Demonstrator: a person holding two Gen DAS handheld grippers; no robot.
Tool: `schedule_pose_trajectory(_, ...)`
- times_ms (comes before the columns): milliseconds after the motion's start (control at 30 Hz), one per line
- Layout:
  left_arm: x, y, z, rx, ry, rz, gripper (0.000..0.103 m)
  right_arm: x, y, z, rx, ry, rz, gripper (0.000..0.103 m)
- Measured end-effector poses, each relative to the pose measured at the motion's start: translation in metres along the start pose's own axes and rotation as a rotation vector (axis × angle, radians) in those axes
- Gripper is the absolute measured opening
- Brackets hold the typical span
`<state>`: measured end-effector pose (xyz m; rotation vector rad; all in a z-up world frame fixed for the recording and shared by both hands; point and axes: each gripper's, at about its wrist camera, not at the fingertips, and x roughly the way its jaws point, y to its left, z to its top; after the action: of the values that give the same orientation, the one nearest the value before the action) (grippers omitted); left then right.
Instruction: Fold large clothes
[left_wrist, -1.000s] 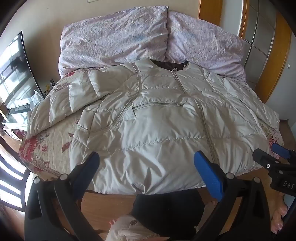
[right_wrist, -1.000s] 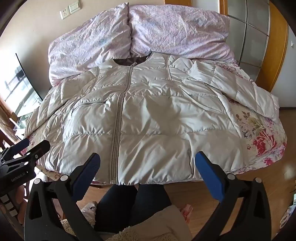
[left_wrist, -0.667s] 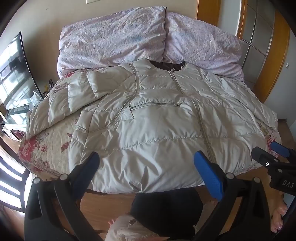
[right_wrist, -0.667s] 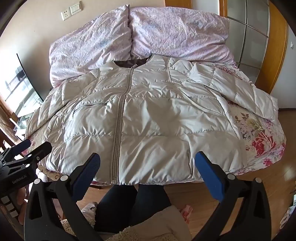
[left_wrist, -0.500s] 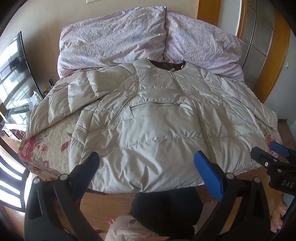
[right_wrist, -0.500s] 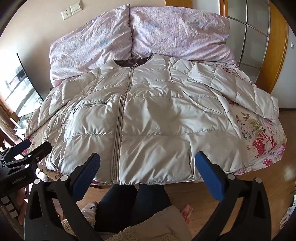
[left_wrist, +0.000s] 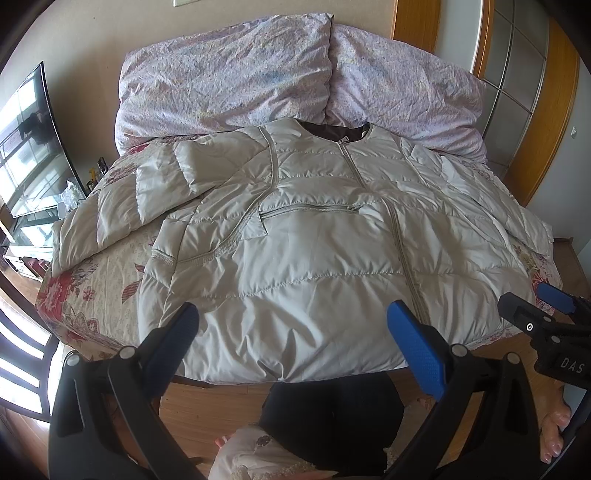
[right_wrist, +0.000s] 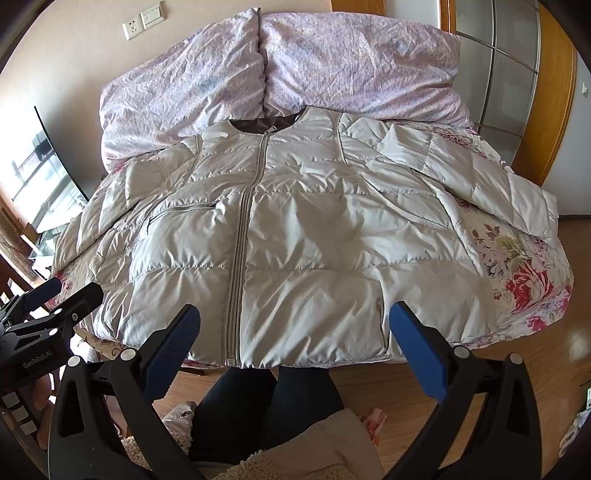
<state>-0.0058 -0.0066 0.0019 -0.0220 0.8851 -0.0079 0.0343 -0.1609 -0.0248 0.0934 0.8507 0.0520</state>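
Left wrist view: the pale grey quilted down jacket (left_wrist: 314, 251) lies front-up and zipped on the bed with the floral red-and-cream bedspread (left_wrist: 92, 288), collar toward the far end, hem hanging a little over the near edge. Its centre zip (right_wrist: 240, 240) runs from the dark-lined neck to the hem. The sleeve on the left of the scene (left_wrist: 122, 206) is spread outward across the bedspread, with a crease near the shoulder; the sleeve on the right (right_wrist: 480, 177) reaches toward the bed's right edge. Two lilac crumpled pillows (left_wrist: 229, 77) stand side by side at the far end, touching the jacket's collar.

The left gripper (left_wrist: 291, 339) hovers near the hem, above the person's dark trousers (left_wrist: 332, 410), its blue-padded fingers (left_wrist: 417, 350) spread wide and holding nothing. The right gripper (right_wrist: 295, 339) is likewise released, blue pads apart, clear of the fabric, just near the hem's middle. Each gripper shows at the edge of the other's view, low beside the bed's near corners.

No container holds the jacket. A dark curved screen (left_wrist: 26, 147) stands left of the bed; small items beside it are too blurred to name, possibly bottles. Wooden floor (right_wrist: 406, 384) shows below the hem.
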Motion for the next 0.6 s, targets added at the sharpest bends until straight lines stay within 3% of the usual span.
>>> schedule_pose_trajectory(600, -0.0025, -0.0007, 0.0012, 0.0, -0.001, -0.007, 0.101, -0.0008, -0.0047, 0.0005, 0.009, -0.004, 0.001, 0.102)
